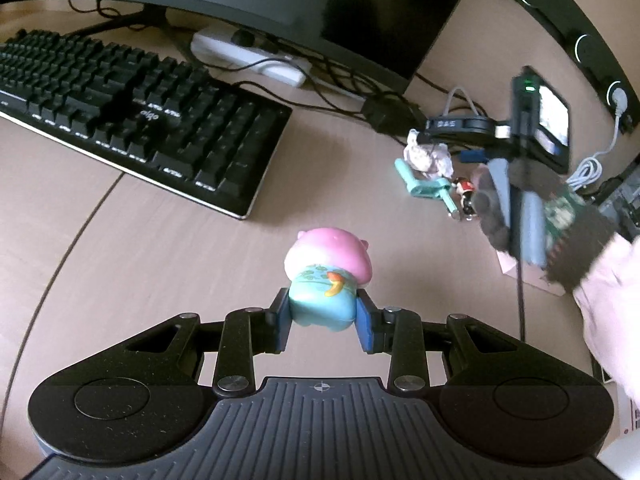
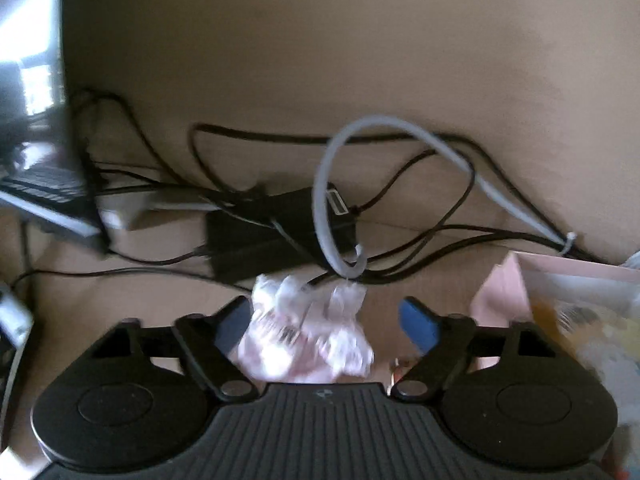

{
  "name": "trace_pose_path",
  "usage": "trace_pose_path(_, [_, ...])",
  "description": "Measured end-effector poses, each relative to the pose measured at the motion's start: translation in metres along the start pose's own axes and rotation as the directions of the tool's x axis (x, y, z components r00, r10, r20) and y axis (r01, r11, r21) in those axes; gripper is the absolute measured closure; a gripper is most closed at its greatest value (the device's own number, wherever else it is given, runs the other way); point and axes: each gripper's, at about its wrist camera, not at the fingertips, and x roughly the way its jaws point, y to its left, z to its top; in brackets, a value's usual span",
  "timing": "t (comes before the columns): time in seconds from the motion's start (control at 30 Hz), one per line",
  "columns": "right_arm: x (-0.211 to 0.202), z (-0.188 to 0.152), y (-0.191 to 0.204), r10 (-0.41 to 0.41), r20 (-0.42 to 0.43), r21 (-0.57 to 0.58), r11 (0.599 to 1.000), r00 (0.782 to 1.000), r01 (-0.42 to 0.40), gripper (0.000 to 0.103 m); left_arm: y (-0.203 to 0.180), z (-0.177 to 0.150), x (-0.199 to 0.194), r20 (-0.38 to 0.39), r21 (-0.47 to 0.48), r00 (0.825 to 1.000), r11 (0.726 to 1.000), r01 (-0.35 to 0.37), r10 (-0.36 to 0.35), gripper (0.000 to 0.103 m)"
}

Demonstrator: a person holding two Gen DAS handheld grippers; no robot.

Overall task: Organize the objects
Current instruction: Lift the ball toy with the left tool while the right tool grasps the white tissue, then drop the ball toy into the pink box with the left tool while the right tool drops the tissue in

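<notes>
1. where any writing can be read, it is the white "aigo" mark on the black keyboard [image 1: 132, 116] at about 10 o'clock in the left wrist view; small letters on a black device further right are too blurred to read.
2. counted: one keyboard, one monitor [image 1: 248, 8], one white power strip [image 1: 248, 58], one toy figure, one crumpled wrapper, one teal plastic piece [image 1: 420, 186], one small red-and-black figure [image 1: 464, 196].
3. left gripper [image 1: 324, 320]: its blue pads are clamped on the teal body of the toy figure [image 1: 328, 276], one pad on each flank.
4. the toy figure sits at the centre of the left wrist view, over the wooden desk [image 1: 160, 260]; its long axis runs toward 12 o'clock, pink head [image 1: 330, 250] pointing away from the camera, toward the monitor.
5. right gripper [image 2: 328, 320]: its jaws stand apart, with the crumpled pink-and-white wrapper [image 2: 304, 332] between them; the left pad is at the wrapper's edge, the right pad clear of it. the view is blurred.
6. at 12 o'clock of the wrapper lie a black adapter [image 2: 276, 232], a tangle of black cables and one grey cable loop [image 2: 380, 128].
7. a pink bag [image 2: 560, 300] stands at 3 o'clock of the right gripper.
</notes>
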Motion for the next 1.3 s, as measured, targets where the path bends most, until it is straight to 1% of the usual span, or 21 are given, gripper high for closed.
trace_pose_path(0.03, [0.01, 0.001, -0.001, 0.003, -0.029, -0.01, 1.0, 1.0, -0.003, 0.047, 0.001, 0.0, 0.0, 0.0, -0.002, 1.0, 1.0, 0.0, 0.0, 0.067])
trace_pose_path(0.07, [0.017, 0.0, 0.0, 0.002, -0.058, -0.033, 0.999, 0.998, -0.004, 0.057, 0.001, 0.0, 0.0, -0.003, -0.001, 1.0, 1.0, 0.003, -0.003, 0.067])
trace_pose_path(0.1, [0.02, -0.003, 0.001, -0.008, -0.074, -0.057, 0.998, 0.997, 0.004, 0.057, 0.002, 0.0, 0.001, -0.006, 0.0, 1.0, 1.0, 0.006, -0.006, 0.067])
trace_pose_path(0.13, [0.016, -0.007, 0.001, -0.02, -0.061, -0.075, 0.997, 0.998, 0.016, 0.058, 0.001, 0.0, 0.003, -0.009, 0.002, 1.0, 1.0, 0.009, -0.009, 0.067])
trace_pose_path(0.17, [0.011, -0.011, 0.002, -0.023, -0.063, -0.087, 0.996, 0.998, 0.017, 0.062, 0.001, 0.0, 0.005, -0.013, 0.003, 1.0, 1.0, 0.013, -0.013, 0.067])
trace_pose_path(0.23, [-0.004, -0.025, 0.0, -0.005, -0.073, -0.091, 0.996, 0.997, -0.002, 0.065, -0.003, 0.0, 0.012, -0.03, 0.008, 0.999, 1.0, 0.027, -0.027, 0.067])
trace_pose_path(0.33, [-0.035, -0.055, -0.004, 0.035, -0.092, -0.082, 0.996, 0.995, -0.043, 0.067, -0.015, -0.001, 0.022, -0.052, 0.04, 0.997, 0.998, 0.056, -0.054, 0.067])
trace_pose_path(0.43, [-0.069, -0.085, -0.006, 0.071, -0.082, -0.112, 0.991, 0.994, -0.08, 0.075, -0.031, -0.001, 0.03, -0.073, 0.085, 0.994, 0.993, 0.085, -0.079, 0.067])
trace_pose_path(0.57, [-0.128, -0.101, -0.022, 0.112, -0.014, -0.097, 0.989, 0.994, -0.113, 0.076, -0.055, -0.002, 0.034, -0.082, 0.153, 0.992, 0.982, 0.109, -0.098, 0.067])
trace_pose_path(0.63, [-0.153, -0.111, -0.035, 0.113, -0.009, -0.1, 0.988, 0.994, -0.114, 0.076, -0.068, -0.005, 0.035, -0.088, 0.187, 0.989, 0.974, 0.13, -0.116, 0.067])
trace_pose_path(0.73, [-0.18, -0.13, -0.058, 0.081, -0.025, -0.097, 0.992, 0.996, -0.083, 0.076, -0.089, -0.011, 0.044, -0.13, 0.228, 0.981, 0.959, 0.17, -0.144, 0.067])
trace_pose_path(0.8, [-0.195, -0.141, -0.08, 0.054, -0.034, -0.062, 0.996, 0.998, -0.056, 0.076, -0.103, -0.016, 0.051, -0.155, 0.251, 0.975, 0.949, 0.191, -0.156, 0.067])
trace_pose_path(0.87, [-0.211, -0.151, -0.101, 0.018, -0.023, -0.035, 0.999, 1.0, -0.019, 0.076, -0.12, -0.017, 0.054, -0.17, 0.277, 0.97, 0.936, 0.215, -0.172, 0.067])
trace_pose_path(0.93, [-0.225, -0.159, -0.123, -0.013, -0.012, 0.0, 1.0, 1.0, 0.013, 0.076, -0.14, -0.016, 0.058, -0.178, 0.299, 0.965, 0.924, 0.239, -0.192, 0.067])
trace_pose_path(1.0, [-0.236, -0.165, -0.142, -0.028, -0.01, 0.036, 0.999, 1.0, 0.028, 0.076, -0.159, -0.014, 0.061, -0.181, 0.311, 0.96, 0.914, 0.26, -0.211, 0.067])
trace_pose_path(1.2, [-0.252, -0.184, -0.193, -0.074, 0.007, 0.115, 0.991, 0.997, 0.073, 0.076, -0.226, 0.006, 0.073, -0.162, 0.375, 0.945, 0.868, 0.326, -0.285, 0.067])
trace_pose_path(1.27, [-0.254, -0.192, -0.207, -0.1, 0.008, 0.158, 0.983, 0.995, 0.098, 0.076, -0.247, 0.011, 0.081, -0.17, 0.385, 0.941, 0.86, 0.336, -0.292, 0.067])
trace_pose_path(1.3, [-0.254, -0.196, -0.214, -0.099, 0.003, 0.185, 0.978, 0.995, 0.097, 0.076, -0.256, 0.014, 0.085, -0.174, 0.387, 0.938, 0.855, 0.344, -0.299, 0.067])
